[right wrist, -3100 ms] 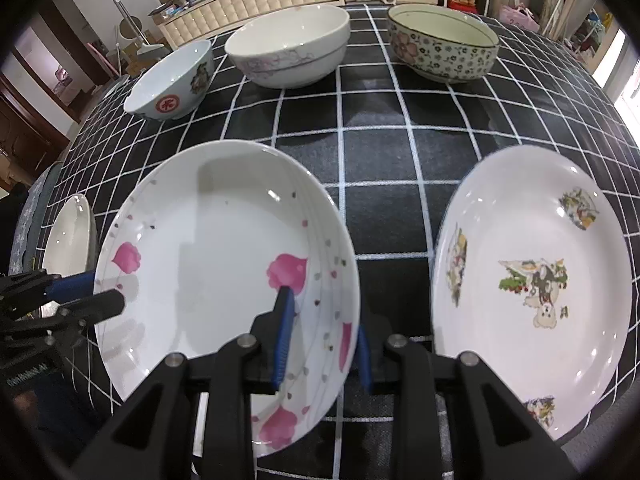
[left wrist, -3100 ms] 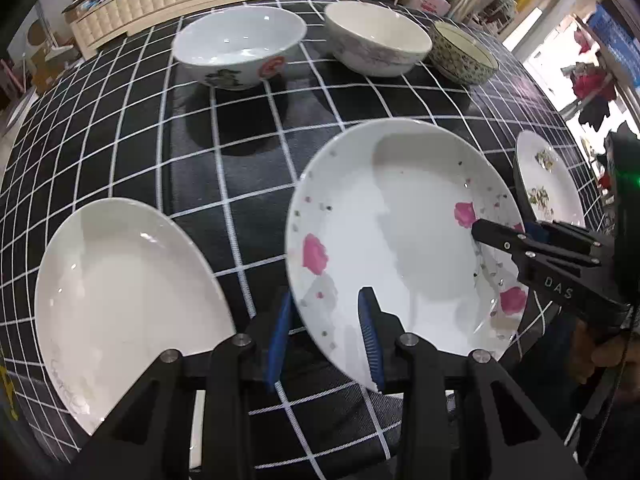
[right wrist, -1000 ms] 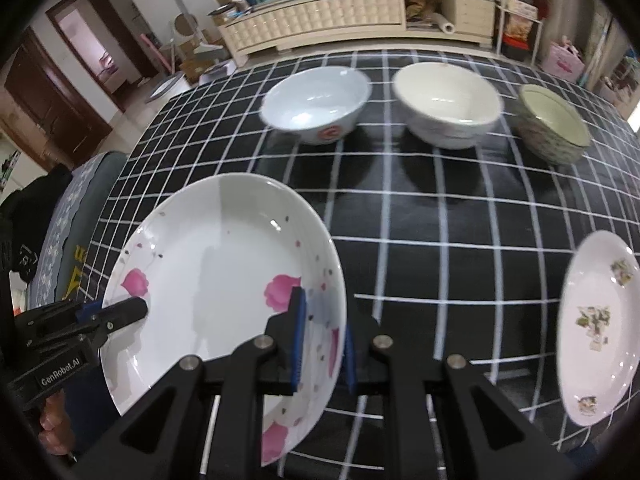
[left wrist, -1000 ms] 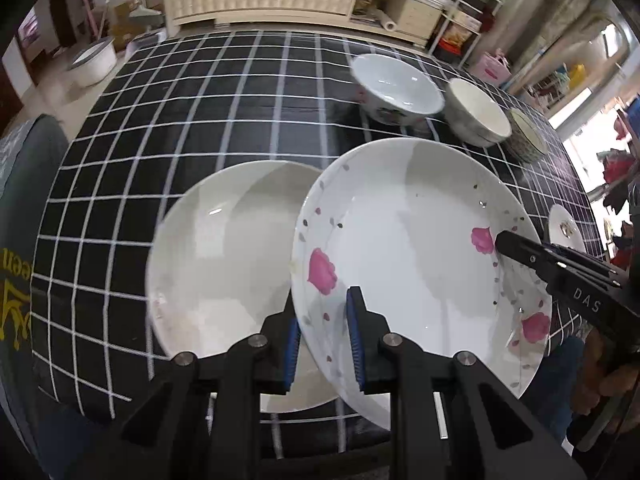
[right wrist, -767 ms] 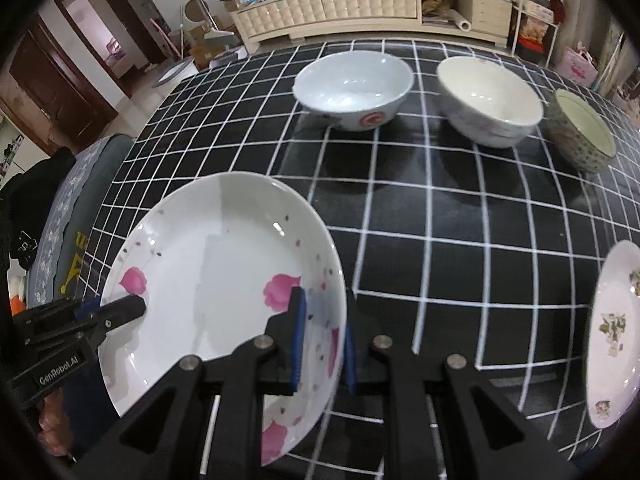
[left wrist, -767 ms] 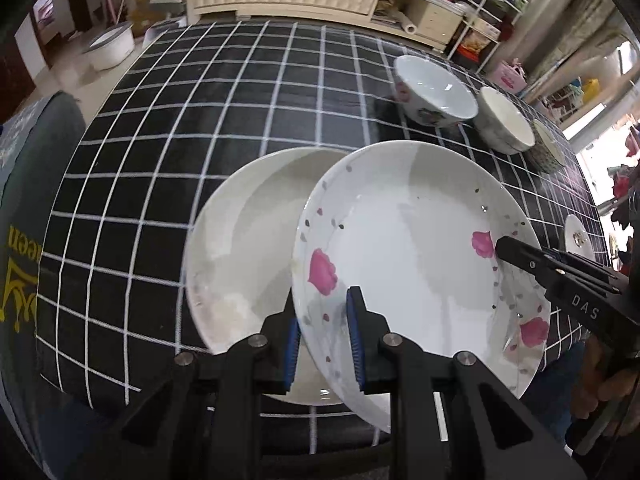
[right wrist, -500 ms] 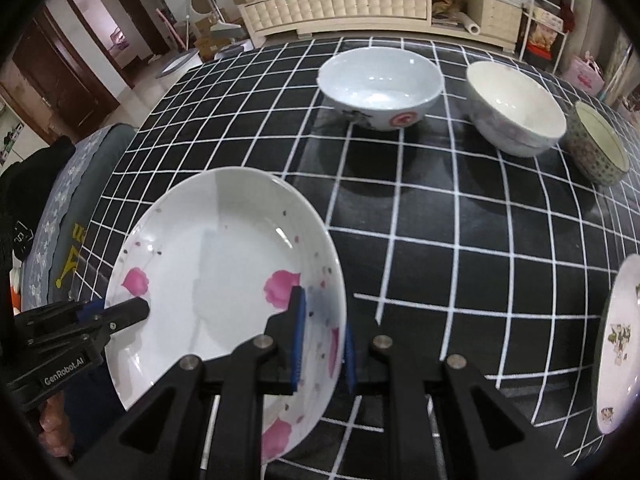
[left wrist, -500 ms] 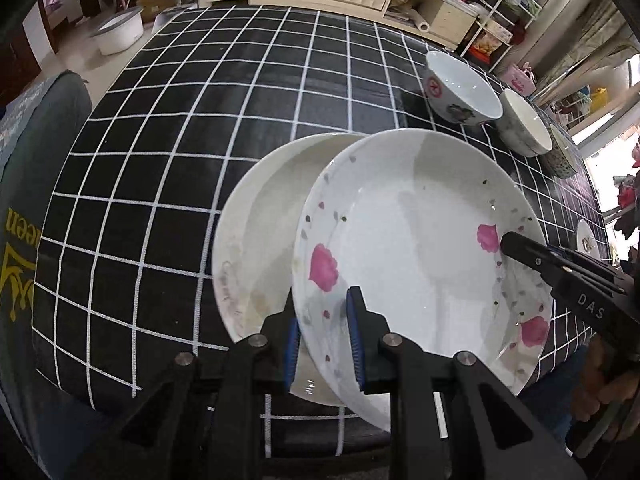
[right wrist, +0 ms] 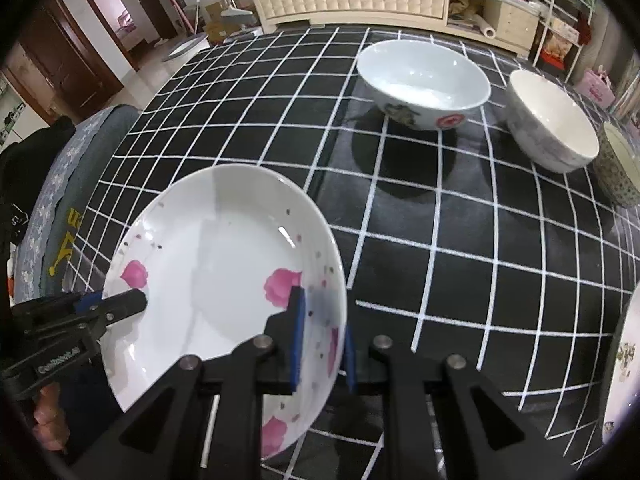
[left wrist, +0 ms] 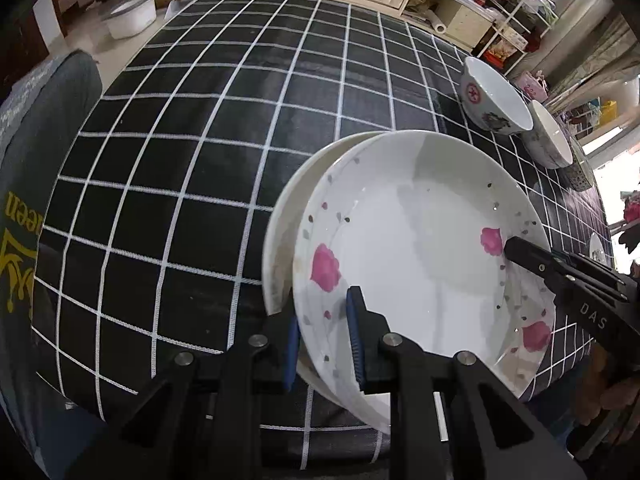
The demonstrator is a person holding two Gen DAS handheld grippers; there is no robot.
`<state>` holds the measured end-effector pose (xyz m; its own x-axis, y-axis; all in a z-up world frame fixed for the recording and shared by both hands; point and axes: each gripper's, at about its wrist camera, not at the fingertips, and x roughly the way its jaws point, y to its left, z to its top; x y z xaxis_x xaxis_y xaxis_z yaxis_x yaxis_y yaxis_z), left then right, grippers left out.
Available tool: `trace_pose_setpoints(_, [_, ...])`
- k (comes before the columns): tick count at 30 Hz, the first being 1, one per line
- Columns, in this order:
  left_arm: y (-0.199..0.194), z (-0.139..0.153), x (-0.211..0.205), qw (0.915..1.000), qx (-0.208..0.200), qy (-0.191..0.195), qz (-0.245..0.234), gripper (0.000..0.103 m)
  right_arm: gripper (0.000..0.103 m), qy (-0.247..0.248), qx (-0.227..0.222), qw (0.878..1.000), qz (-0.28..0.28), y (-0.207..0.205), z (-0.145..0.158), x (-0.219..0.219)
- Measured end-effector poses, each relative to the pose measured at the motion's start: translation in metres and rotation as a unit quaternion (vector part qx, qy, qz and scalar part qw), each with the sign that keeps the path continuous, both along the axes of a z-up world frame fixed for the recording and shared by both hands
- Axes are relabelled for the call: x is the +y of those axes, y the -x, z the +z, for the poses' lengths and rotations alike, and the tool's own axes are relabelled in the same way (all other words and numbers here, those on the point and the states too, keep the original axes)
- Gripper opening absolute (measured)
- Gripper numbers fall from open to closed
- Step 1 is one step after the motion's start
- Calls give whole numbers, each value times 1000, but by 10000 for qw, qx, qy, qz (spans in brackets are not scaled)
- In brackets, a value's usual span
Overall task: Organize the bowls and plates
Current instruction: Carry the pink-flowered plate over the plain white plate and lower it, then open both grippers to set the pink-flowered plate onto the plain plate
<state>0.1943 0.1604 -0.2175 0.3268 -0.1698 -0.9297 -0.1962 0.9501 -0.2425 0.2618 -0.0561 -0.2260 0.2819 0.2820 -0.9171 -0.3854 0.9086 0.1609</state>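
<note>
The black white-gridded table carries a plain white plate. Just above it hangs the white pink-flowered plate, its opposite rims pinched by the left gripper's and right gripper's narrow jaws.

3 plates, 3 bowls (2 grippers).
</note>
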Motion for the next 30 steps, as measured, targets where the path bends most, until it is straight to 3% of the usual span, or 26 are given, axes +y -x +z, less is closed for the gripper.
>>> trace_pose_setpoints(12, [-4, 0, 5, 10000, -20, 86, -18, 19, 25, -24, 99, 9999, 1, -5, -1, 2])
trace_pose_setpoints(27, [5, 12, 0, 9996, -77, -283, -61, 19, 28, -19, 142, 9999, -46, 0, -6, 7])
trace_pose_setpoints(28, [5, 12, 0, 9994, -79, -319, -65, 20, 29, -33, 157, 9999, -45, 0, -6, 7])
trace_pose_setpoints(30, [5, 14, -1, 9989, -80, -456, -69, 24, 41, -28, 144, 9999, -68, 1, -6, 7])
